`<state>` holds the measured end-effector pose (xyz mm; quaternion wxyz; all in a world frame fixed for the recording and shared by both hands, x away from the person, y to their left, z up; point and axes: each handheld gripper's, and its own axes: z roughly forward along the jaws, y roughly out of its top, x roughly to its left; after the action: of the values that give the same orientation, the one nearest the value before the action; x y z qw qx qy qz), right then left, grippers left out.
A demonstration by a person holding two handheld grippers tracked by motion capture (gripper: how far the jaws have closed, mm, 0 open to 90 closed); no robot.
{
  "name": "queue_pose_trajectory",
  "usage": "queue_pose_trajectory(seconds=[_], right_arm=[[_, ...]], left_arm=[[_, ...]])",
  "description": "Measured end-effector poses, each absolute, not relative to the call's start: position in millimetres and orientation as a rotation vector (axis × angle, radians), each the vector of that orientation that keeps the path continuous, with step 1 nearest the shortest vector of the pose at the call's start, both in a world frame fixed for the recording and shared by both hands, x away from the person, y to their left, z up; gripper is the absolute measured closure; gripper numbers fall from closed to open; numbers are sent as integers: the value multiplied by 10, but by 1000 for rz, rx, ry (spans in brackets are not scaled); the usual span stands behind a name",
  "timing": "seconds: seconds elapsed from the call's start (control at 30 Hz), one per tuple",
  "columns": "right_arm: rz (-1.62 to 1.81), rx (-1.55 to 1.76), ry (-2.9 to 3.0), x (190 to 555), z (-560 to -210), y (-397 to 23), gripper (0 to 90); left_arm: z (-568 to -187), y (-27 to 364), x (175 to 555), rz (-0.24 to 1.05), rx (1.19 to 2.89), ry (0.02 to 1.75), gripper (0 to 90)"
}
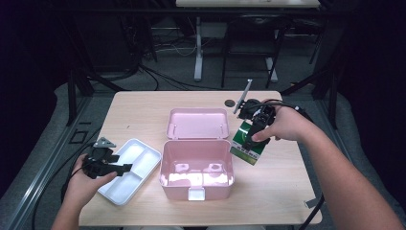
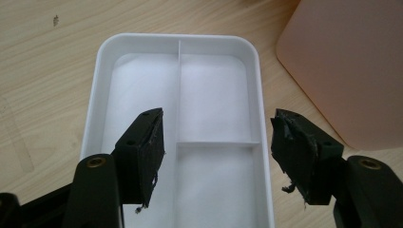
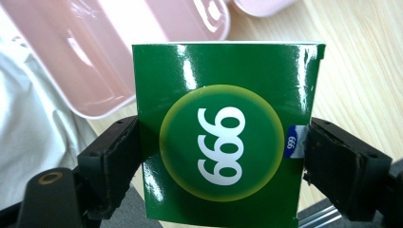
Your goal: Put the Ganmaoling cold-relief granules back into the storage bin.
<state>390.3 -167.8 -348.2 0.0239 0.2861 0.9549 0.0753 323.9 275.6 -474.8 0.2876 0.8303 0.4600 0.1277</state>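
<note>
- The right gripper (image 1: 251,139) has its fingers (image 3: 111,161) clamped on both sides of a green box (image 3: 228,133), held above the worktop (image 1: 143,108) just right of the open pink case (image 1: 196,165).
- The left gripper (image 1: 125,167) hovers over the white divided tray (image 2: 190,47), fingers spread apart, seemingly touching nothing.

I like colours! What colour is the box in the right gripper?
Green box, white digits on it; clearest in the right gripper view.
</note>
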Motion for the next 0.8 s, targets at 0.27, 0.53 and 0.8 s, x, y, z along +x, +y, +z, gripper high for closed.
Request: queue_pose_trajectory(seconds=[0.27,0.53,0.8], right_arm=[[194,815,2965,3862,-3403,-1492,159],[177,764,2971,3847,-3335,-1330,160],[162,685,2999,3824,-3313,-1181,160]], left_arm=[[-4747,2759,3238,343,2217,1228,357],[-4747,2762,3238,343,2215,1227,358],[-4752,2760,3241,341,2217,1226,358]])
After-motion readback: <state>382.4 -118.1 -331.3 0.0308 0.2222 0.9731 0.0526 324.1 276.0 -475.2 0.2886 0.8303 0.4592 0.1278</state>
